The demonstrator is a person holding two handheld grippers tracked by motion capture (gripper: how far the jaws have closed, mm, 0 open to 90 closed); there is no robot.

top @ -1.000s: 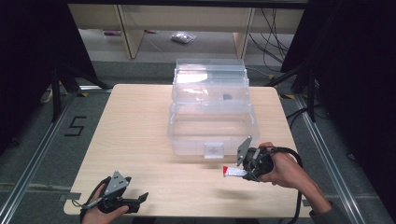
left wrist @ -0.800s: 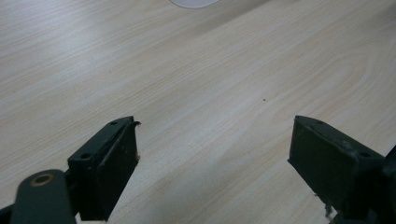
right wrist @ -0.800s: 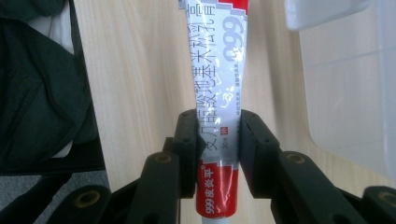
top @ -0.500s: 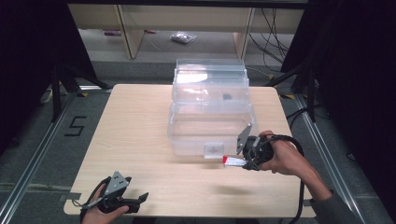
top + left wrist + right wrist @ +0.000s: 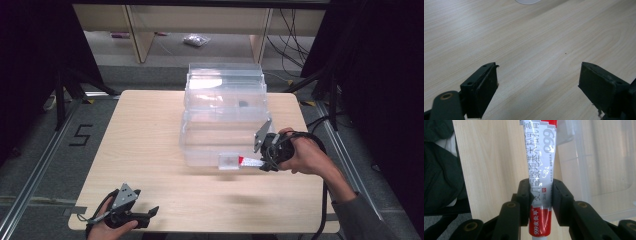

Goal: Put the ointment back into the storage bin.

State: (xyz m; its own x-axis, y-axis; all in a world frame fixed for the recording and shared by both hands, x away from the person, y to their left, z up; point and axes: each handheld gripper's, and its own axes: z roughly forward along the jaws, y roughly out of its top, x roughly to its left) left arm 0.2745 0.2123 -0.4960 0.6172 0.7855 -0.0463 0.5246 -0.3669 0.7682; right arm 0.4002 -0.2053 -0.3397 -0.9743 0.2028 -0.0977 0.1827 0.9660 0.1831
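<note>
A white and red ointment tube (image 5: 249, 161) is pinched near its red tail end by my right gripper (image 5: 261, 163), which a hand holds at the table's right. The tube's far end points at the front wall of a clear plastic lidded box (image 5: 225, 117), beside its small latch (image 5: 229, 161). In the right gripper view both pads squeeze the tube (image 5: 541, 162), which rises from my right gripper (image 5: 540, 195), and the box (image 5: 604, 170) lies to the right. My left gripper (image 5: 150, 214) rests at the front left corner, open. Its jaws stand wide apart in the left gripper view (image 5: 539, 82) over bare wood.
The light wooden table (image 5: 145, 135) has bare room left of the box and along the front. Shelving and a small plastic bag (image 5: 196, 40) lie on the floor behind. Cables trail at the right, and dark cloth (image 5: 441, 170) hangs beyond the table edge.
My right gripper has risen and carried the tube toward the box's front, close to the latch. The left gripper has stayed where it was.
</note>
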